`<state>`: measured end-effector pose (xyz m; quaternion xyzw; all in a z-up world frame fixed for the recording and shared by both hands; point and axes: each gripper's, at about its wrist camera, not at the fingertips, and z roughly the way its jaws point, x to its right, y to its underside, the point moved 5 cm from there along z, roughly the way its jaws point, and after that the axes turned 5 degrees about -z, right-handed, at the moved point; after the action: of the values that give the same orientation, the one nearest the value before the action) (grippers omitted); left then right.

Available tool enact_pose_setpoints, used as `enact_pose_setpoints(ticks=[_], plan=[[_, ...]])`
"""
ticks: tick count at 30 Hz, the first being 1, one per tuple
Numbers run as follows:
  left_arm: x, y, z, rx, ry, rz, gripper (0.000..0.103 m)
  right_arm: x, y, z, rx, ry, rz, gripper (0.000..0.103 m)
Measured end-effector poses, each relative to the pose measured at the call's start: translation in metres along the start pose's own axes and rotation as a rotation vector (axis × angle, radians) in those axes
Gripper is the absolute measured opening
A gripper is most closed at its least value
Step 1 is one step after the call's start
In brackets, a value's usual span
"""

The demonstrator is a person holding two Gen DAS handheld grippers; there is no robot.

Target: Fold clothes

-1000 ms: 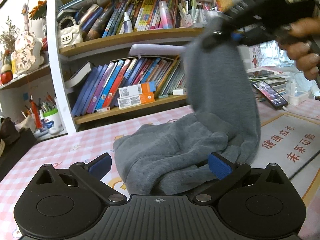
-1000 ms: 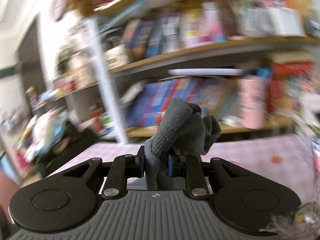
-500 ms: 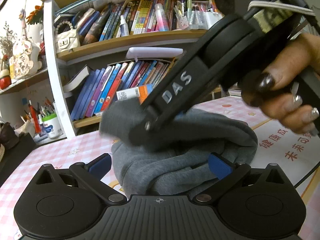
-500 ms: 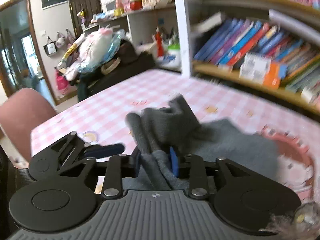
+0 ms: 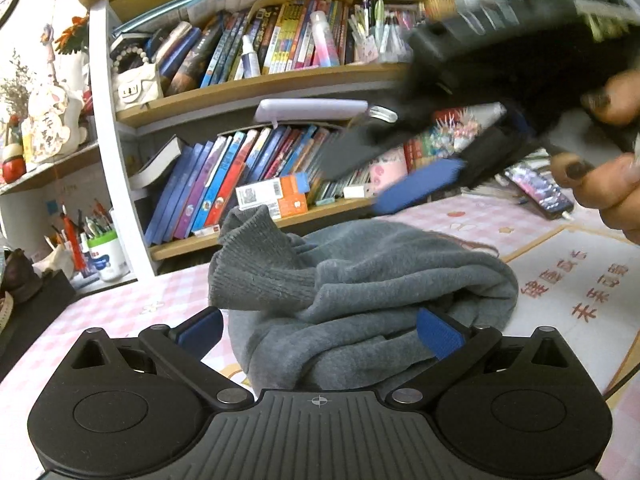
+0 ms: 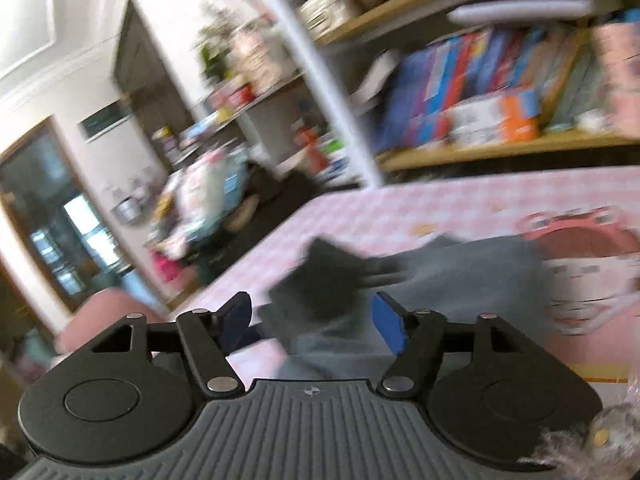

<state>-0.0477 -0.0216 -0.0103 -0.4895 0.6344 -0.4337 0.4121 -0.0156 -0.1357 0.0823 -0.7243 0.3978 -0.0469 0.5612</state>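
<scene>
Both grippers (image 5: 318,332) (image 6: 312,322) apparently wide; sweater (image 5: 360,280) bunched.

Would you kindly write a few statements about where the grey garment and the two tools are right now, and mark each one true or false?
1. The left tool is open. True.
2. The right tool is clamped on the grey garment. False: its blue pads stand apart, gripping nothing.
3. The garment lies bunched on the pink checked tablecloth. True.
4. A ribbed cuff sticks up on the heap's left side in the left wrist view. True.
5. The garment hangs from the bookshelf. False: it rests on the table.
</scene>
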Motion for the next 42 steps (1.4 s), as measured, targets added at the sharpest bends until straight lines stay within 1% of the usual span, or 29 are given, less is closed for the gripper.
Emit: enact_pose_setpoints(ticks=[2,5,7,8,10,12,14,18,22,24,25,26,27,28,29,32,34,35,38,41,42], plan=[[-0.005,-0.001,-0.008,0.043,0.002,-0.026,0.103,0.019,0.002,-0.011,0.01,0.098,0.003,0.07],[-0.014,-0.01,-0.017,0.053,0.011,-0.058,0.103,0.045,0.012,-0.021,-0.008,0.2,0.026,0.073],[-0.024,-0.023,-0.023,0.082,0.011,-0.102,0.103,0.058,0.02,-0.021,-0.026,0.215,0.059,0.075],[-0.03,-0.03,-0.025,0.098,0.023,-0.133,0.103,0.064,0.024,-0.021,-0.036,0.222,0.076,0.076],[-0.041,-0.042,-0.023,0.122,0.056,-0.202,0.103,0.072,0.03,-0.018,-0.05,0.222,0.104,0.078],[-0.052,-0.047,-0.012,0.113,0.063,-0.266,0.103,0.074,0.036,-0.012,-0.06,0.203,0.124,0.08],[-0.059,-0.049,0.003,0.081,0.061,-0.309,0.103,0.076,0.043,-0.006,-0.061,0.189,0.15,0.08],[-0.068,-0.043,0.031,0.011,0.065,-0.399,0.103,0.085,0.052,-0.001,-0.055,0.143,0.243,0.08],[-0.079,-0.028,0.055,-0.071,0.035,-0.532,0.101,0.086,0.054,0.003,-0.07,0.133,0.249,0.081],[-0.082,-0.021,0.062,-0.098,0.048,-0.584,0.091,0.086,0.054,0.003,-0.073,0.133,0.241,0.081],[-0.083,-0.019,0.066,-0.112,0.071,-0.607,0.076,0.086,0.054,0.003,-0.073,0.132,0.239,0.081],[-0.084,-0.016,0.069,-0.129,0.106,-0.63,0.055,0.086,0.055,0.004,-0.074,0.131,0.239,0.081],[-0.084,-0.015,0.071,-0.143,0.146,-0.648,0.044,0.087,0.055,0.004,-0.075,0.131,0.239,0.081],[-0.085,-0.015,0.073,-0.154,0.193,-0.662,0.028,0.087,0.055,0.005,-0.077,0.131,0.239,0.081],[-0.086,-0.017,0.07,-0.145,0.227,-0.666,0.022,0.087,0.055,0.005,-0.077,0.132,0.237,0.081],[-0.093,-0.03,0.045,-0.036,0.285,-0.669,0.015,0.085,0.055,0.004,-0.078,0.128,0.228,0.081],[-0.098,-0.039,0.025,0.045,0.322,-0.687,0.015,0.085,0.055,0.004,-0.077,0.118,0.225,0.082],[-0.101,-0.036,0.022,0.053,0.321,-0.706,0.015,0.084,0.056,0.005,-0.077,0.113,0.225,0.083],[-0.114,-0.004,0.032,-0.033,0.257,-0.788,0.015,0.083,0.057,0.008,-0.09,0.112,0.22,0.083],[-0.126,0.029,0.043,-0.12,0.19,-0.869,0.022,0.081,0.058,0.01,-0.096,0.1,0.223,0.083],[-0.129,0.034,0.044,-0.134,0.179,-0.885,0.022,0.081,0.058,0.01,-0.097,0.097,0.223,0.083]])
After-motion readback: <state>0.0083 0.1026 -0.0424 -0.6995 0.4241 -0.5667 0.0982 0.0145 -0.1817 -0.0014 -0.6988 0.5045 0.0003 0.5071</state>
